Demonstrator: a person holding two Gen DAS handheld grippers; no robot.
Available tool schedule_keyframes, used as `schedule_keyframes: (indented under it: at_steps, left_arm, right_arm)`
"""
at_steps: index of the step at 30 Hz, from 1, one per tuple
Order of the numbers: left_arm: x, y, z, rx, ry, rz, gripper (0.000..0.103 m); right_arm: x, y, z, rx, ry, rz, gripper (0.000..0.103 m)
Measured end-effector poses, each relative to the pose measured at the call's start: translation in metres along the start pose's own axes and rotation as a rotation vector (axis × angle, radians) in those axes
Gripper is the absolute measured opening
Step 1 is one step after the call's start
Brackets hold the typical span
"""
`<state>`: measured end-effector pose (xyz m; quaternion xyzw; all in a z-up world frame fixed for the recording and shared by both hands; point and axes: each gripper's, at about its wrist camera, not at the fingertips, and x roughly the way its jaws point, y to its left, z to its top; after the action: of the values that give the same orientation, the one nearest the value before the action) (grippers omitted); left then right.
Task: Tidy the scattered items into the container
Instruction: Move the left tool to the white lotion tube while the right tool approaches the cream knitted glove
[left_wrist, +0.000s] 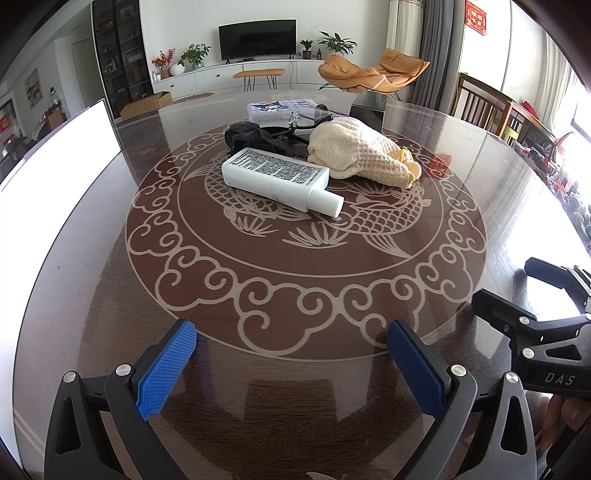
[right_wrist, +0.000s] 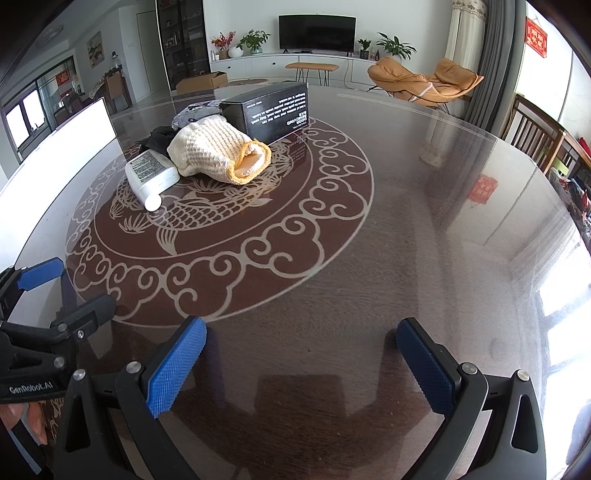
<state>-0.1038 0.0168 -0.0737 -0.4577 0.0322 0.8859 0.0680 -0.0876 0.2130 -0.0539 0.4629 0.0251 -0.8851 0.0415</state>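
The white bottle (left_wrist: 275, 177) looks hard and slippery; grab its flat middle; both the left gripper (left_wrist: 291, 345) and the right gripper (right_wrist: 301, 341) are spread wide, holding nothing.

Sunlit lounge: television (left_wrist: 257, 38), orange recliner (left_wrist: 373, 72)

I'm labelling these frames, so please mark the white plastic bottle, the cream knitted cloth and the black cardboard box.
White flat plastic bottle (left_wrist: 275, 176): left wrist view, on its printed label face.
Cream knitted cloth (right_wrist: 207, 151): right wrist view, on its bunched middle.
Black cardboard box (right_wrist: 275, 110): right wrist view, on its printed long side.
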Motion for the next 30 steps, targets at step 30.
schedule_keyframes:
  at_steps: [30]
  left_arm:
    - [0.010,0.005,0.015,-0.040,0.009,0.028,0.103]
  right_arm:
    - [-0.007,-0.023,-0.008,-0.100,-0.016,0.167,0.103]
